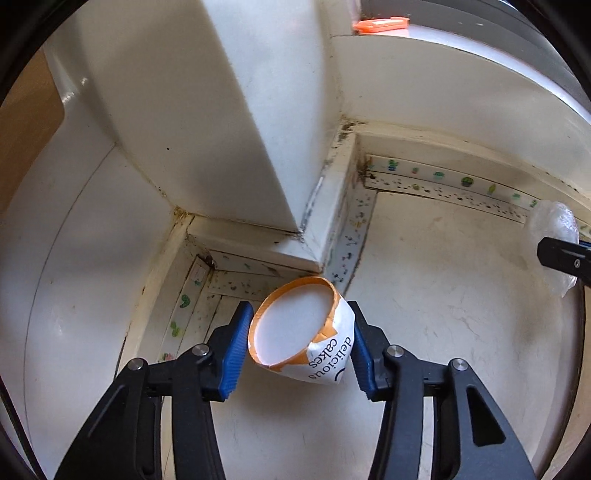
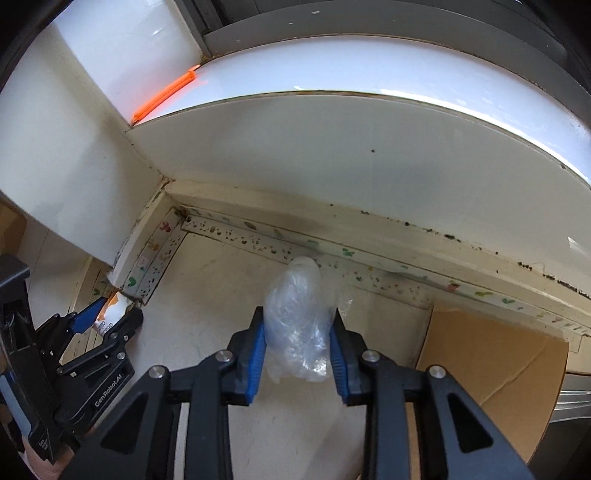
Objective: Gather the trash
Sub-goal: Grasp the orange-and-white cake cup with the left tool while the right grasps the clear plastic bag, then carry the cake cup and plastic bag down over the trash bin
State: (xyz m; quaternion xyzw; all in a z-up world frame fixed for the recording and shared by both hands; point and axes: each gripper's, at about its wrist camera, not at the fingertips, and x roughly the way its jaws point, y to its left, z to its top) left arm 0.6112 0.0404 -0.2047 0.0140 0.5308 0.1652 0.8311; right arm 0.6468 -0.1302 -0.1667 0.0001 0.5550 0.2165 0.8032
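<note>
My left gripper (image 1: 301,341) is shut on a crumpled paper cake cup (image 1: 301,332), white with an orange rim and the words "delicious cakes", held above the floor near a wall corner. My right gripper (image 2: 297,341) is shut on a crumpled clear plastic wrapper (image 2: 297,314), held above the floor. The wrapper also shows at the right edge of the left wrist view (image 1: 554,225). The left gripper with the cup (image 2: 112,312) shows at the left of the right wrist view.
White walls and a stained skirting board (image 2: 369,236) with patterned tape meet at a protruding corner (image 1: 295,229). A brown cardboard sheet (image 2: 491,369) lies on the floor at the right. An orange object (image 1: 380,24) rests on a white ledge above.
</note>
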